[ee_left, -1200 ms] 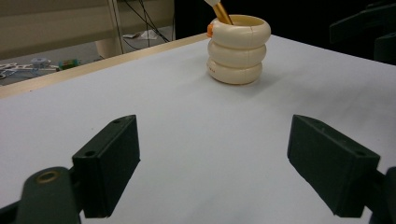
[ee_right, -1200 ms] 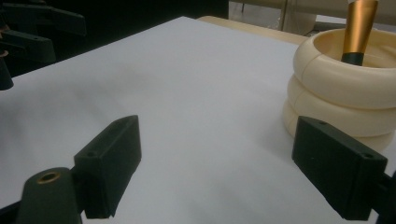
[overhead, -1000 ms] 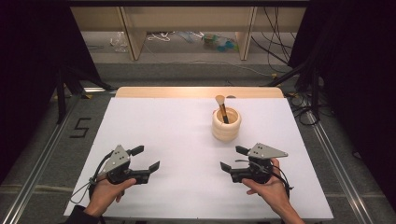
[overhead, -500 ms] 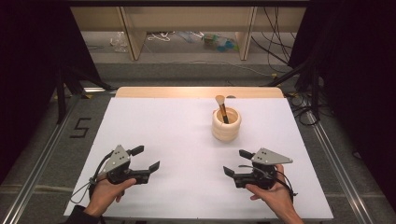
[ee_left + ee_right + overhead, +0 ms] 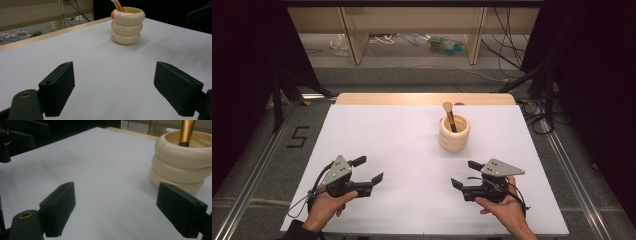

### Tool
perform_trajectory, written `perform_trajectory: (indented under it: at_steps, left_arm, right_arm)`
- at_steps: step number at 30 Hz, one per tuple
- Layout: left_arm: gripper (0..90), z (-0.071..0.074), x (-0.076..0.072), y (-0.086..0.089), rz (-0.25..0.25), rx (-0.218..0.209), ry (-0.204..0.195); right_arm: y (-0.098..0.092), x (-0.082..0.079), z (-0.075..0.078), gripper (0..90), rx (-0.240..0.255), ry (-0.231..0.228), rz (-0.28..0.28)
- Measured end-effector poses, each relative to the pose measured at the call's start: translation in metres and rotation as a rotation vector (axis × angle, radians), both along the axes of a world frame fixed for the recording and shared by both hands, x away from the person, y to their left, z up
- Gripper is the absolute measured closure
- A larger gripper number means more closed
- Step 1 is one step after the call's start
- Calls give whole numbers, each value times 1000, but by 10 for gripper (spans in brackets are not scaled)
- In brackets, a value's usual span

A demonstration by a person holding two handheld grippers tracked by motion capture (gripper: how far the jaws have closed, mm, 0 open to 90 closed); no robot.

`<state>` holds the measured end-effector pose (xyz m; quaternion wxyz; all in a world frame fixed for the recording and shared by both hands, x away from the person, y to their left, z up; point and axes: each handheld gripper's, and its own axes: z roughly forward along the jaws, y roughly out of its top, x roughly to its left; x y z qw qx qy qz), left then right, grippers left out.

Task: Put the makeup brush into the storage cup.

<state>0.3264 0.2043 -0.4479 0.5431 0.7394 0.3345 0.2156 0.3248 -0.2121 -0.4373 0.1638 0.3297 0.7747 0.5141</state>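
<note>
The cup (image 5: 454,134) – cream, glossy, shaped like three stacked rings – stands right of centre toward the far side of the white tabletop (image 5: 397,145), holding a brush (image 5: 449,115) with a gold handle that leans to the far left. Bare matte surface lies all around it, and the pale wooden far edge is close behind. The right gripper (image 5: 466,175), nearest the cup, has drawn back toward the near edge since a second ago – fingers wide apart, empty. The left gripper (image 5: 368,170) rests near left, fingers likewise spread and empty.
</note>
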Motion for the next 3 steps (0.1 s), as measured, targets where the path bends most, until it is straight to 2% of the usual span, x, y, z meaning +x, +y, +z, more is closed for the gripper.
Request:
perform_trajectory:
  at_steps: [3]
  left_arm:
    - [169, 0, 0, 0, 0, 0, 0]
  right_arm:
    - [0, 0, 0, 166, 5, -3, -5]
